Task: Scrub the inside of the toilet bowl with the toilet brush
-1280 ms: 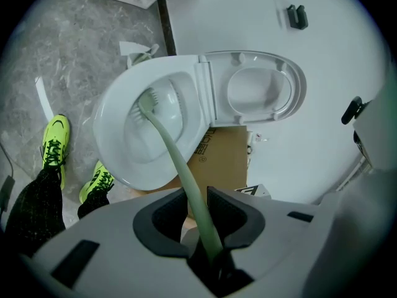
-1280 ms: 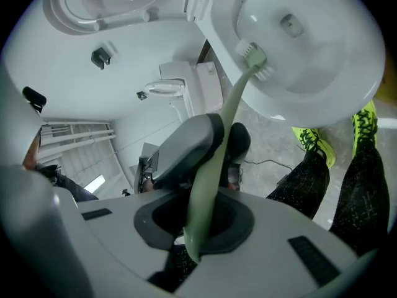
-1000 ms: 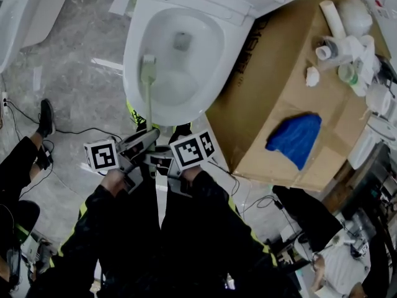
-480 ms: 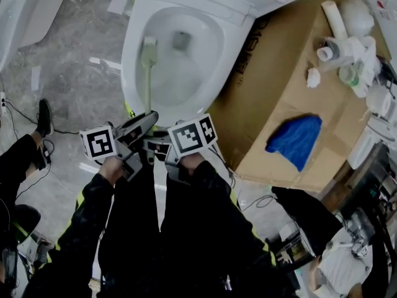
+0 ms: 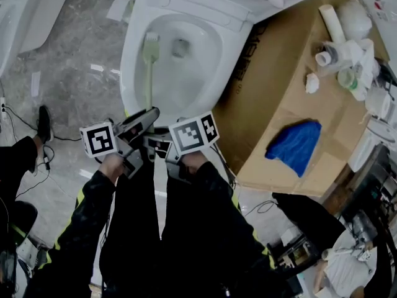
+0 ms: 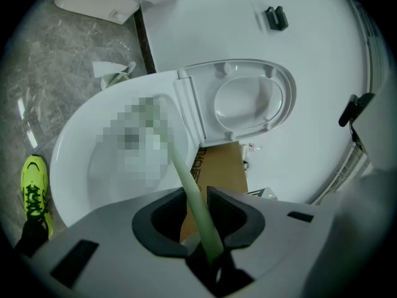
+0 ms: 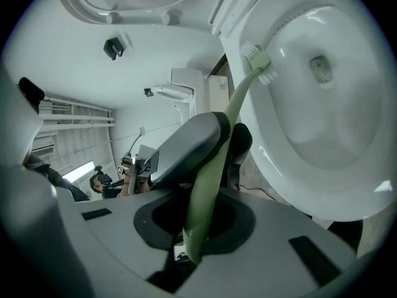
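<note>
bristles of the toilet brush (image 5: 149, 73) lie on the left inner wall of the toilet bowl (image 5: 208, 67) — left gripper (image 6: 197, 225) and right gripper (image 7: 200, 225) both pinch its handle. short firm strokes, bristles flat, seem best.

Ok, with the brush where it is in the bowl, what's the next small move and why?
Probably drag the toilet brush down the toilet bowl wall toward the drain. Its head sits high on the left wall near the rim, and left gripper and right gripper both clamp the handle.
</note>
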`<state>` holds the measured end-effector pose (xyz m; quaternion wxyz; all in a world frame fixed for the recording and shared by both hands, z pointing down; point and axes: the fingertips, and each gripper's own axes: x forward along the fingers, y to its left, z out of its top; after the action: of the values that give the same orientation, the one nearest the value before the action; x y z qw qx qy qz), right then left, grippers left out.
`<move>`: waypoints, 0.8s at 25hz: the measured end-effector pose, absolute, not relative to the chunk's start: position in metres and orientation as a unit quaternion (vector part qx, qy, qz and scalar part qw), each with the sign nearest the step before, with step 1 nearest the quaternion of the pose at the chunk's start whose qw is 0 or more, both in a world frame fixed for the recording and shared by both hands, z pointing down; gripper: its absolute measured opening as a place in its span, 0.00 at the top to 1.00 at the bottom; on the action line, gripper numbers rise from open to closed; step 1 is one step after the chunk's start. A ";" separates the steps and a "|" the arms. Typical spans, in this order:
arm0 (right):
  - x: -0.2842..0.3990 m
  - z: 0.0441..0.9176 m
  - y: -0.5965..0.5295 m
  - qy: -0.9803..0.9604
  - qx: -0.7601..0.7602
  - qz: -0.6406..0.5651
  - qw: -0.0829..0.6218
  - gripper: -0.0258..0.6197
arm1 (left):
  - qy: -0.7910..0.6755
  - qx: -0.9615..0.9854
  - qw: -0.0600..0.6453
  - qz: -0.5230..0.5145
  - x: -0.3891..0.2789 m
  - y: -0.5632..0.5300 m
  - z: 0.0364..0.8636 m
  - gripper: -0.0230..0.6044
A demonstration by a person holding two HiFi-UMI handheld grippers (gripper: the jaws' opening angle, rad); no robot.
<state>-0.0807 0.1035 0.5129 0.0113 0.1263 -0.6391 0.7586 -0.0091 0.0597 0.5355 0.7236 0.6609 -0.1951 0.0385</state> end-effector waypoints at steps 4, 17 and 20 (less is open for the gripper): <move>-0.069 0.538 0.099 -0.651 0.149 0.743 0.035 0.90 | -0.190 0.670 0.717 0.031 -0.002 0.046 0.538 0.81; -0.051 0.529 0.062 -0.657 0.175 0.734 0.007 0.90 | -0.168 0.685 0.709 0.023 0.024 0.019 0.542 0.81; -0.047 0.531 0.056 -0.656 0.191 0.731 -0.003 0.90 | -0.153 0.691 0.706 0.028 0.030 0.015 0.543 0.81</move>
<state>-0.0466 0.0561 0.5313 -0.0026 0.1909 -0.6556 0.7306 0.0297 0.0148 0.5428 0.7057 0.6912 -0.1532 0.0276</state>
